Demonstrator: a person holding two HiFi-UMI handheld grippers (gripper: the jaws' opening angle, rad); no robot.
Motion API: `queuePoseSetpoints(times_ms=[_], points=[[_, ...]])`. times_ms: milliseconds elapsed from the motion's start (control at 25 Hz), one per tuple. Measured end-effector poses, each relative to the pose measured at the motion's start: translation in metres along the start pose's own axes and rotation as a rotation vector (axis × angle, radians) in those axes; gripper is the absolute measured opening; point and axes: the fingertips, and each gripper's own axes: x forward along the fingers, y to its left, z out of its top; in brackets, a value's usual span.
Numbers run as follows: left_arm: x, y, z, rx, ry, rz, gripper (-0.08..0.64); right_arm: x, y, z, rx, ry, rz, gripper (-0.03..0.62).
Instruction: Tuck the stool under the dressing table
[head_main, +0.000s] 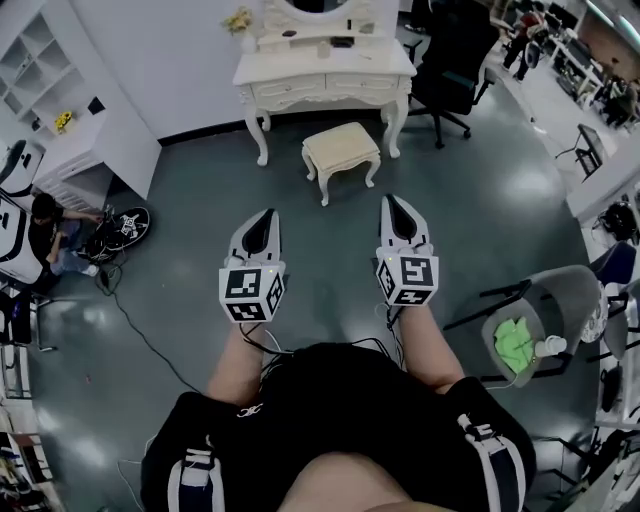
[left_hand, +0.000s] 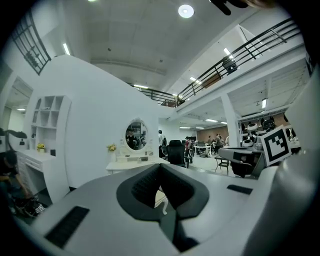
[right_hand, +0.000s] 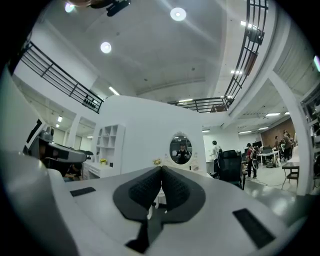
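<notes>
A cream stool (head_main: 341, 148) with a padded top stands on the grey floor just in front of the white dressing table (head_main: 322, 72), outside its leg space. My left gripper (head_main: 263, 218) and right gripper (head_main: 398, 206) are held level side by side, some way short of the stool, both shut and empty. In the left gripper view the dressing table (left_hand: 131, 163) with its oval mirror (left_hand: 136, 135) shows above the closed jaws; a stool leg (left_hand: 162, 198) peeks through. The right gripper view shows the mirror (right_hand: 180, 148) ahead too.
A black office chair (head_main: 450, 60) stands right of the dressing table. White shelves (head_main: 55, 110) line the left wall, with a seated person (head_main: 45, 232) and cables below. A grey chair (head_main: 548, 322) holding a green cloth sits at my right. People stand in the background.
</notes>
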Motion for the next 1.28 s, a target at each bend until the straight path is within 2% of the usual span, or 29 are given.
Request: queuePoseSetpoints(times_ms=[480,800,960,1280], points=[[0.027,-0.048,-0.014,-0.015,0.002,-0.008,0.017,-0.012,-0.054,-0.013,-0.001,0.005,-0.022,0.015],[0.057,-0.057,-0.020,-0.005,-0.012,-0.032,0.017,0.007,-0.077,-0.020,-0.028,-0.015,-0.027,0.015],[0.098,-0.044,-0.025,-0.011,-0.011,-0.045,0.017,0.040,-0.090,-0.029,-0.025,-0.010,-0.035,0.015],[0.227,-0.013,-0.030,-0.038,0.017,-0.092,0.017,0.153,-0.135,-0.059,-0.005,0.041,-0.051,0.015]])
